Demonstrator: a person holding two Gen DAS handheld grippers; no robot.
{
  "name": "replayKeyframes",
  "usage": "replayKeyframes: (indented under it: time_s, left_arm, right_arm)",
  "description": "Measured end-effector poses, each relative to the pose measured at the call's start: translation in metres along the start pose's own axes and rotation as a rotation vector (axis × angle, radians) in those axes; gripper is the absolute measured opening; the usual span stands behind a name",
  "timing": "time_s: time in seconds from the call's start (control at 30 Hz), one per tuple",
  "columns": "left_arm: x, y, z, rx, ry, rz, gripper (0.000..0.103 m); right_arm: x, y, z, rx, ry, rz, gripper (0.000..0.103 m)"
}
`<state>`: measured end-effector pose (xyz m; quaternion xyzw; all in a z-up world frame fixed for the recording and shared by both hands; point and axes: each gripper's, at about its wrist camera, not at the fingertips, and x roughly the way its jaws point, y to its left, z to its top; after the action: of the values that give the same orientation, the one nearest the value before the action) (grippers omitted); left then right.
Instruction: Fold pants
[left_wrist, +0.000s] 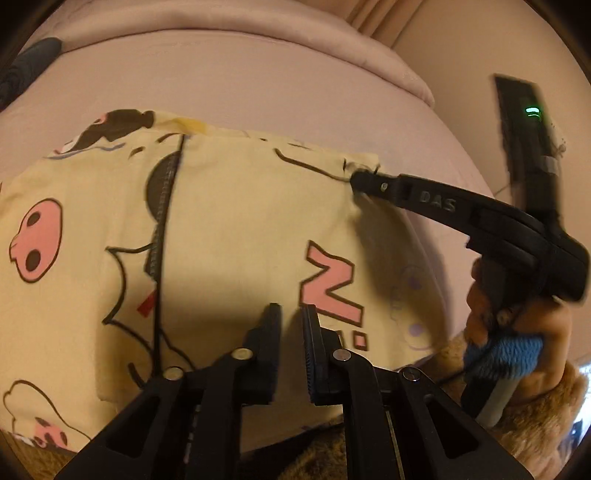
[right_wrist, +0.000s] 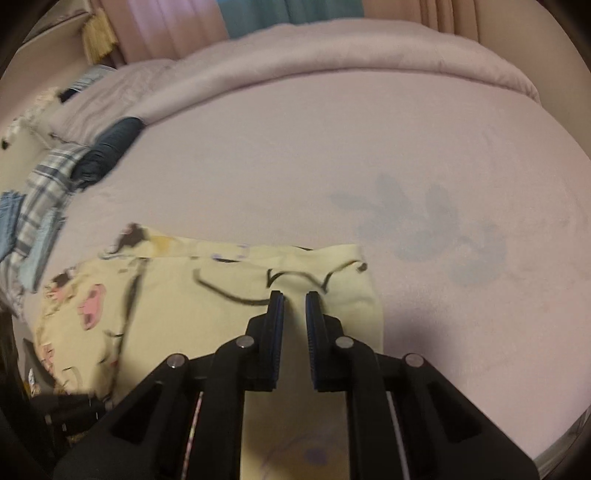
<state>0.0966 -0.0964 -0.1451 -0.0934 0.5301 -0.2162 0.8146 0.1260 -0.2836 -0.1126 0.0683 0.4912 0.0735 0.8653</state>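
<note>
Pants (left_wrist: 229, 236), pale yellow with pink and black cartoon print, lie folded on the pink bed sheet (left_wrist: 258, 88), near the front edge of the bed. A folded layer sits on top, its far edge straight across; a black seam line runs down the left part.

Left gripper (left_wrist: 291, 314) hovers low over the near part of the pants, by the pink "Z" print. Jaws slightly apart, a narrow gap with cloth visible behind it, nothing pinched between them.

Right gripper (left_wrist: 356, 181) reaches in from the right in the left view, tip at the far right corner of the folded layer; cloth puckers there. In its own view the right gripper (right_wrist: 294, 295) shows the fingers with a small gap, over the yellow cloth; can't tell whether any fabric is caught.

Person's hand (left_wrist: 517, 332) grips the right handle, with a furry brown sleeve (left_wrist: 546, 424).

Rolled duvet (right_wrist: 332, 48) lies along the far side of the bed. Plaid cloth (right_wrist: 44, 192) and a dark rolled garment (right_wrist: 107, 147) sit at the left edge of the bed, well apart from the pants. A faint grey flower print (right_wrist: 424, 221) marks the sheet to the right.
</note>
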Motion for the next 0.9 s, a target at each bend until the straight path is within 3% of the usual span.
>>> replayKeyframes:
  time_s: [0.37,0.6,0.73,0.8,0.9]
  left_arm:
    - [-0.012,-0.001,-0.023,0.028,-0.013,0.043,0.010]
    - [-0.030,0.005,-0.041,0.038,-0.038,0.063,0.010]
    - [-0.048,0.006,-0.040,0.046,-0.048,0.042,0.010]
    - [-0.058,0.004,-0.025,0.071,-0.096,0.045,0.010]
    - [-0.061,0.007,0.005,0.077,-0.140,0.063,0.010]
  right_arm:
    - [0.012,-0.010,0.003,0.013,-0.014,-0.013,0.002]
    - [0.009,0.000,0.010,-0.021,-0.057,-0.087,0.004]
    - [-0.012,0.003,0.009,-0.031,-0.096,-0.103,0.016]
    - [-0.030,0.004,-0.001,-0.046,-0.123,-0.095,0.038]
    - [-0.045,0.002,-0.025,-0.046,-0.114,-0.057,0.042]
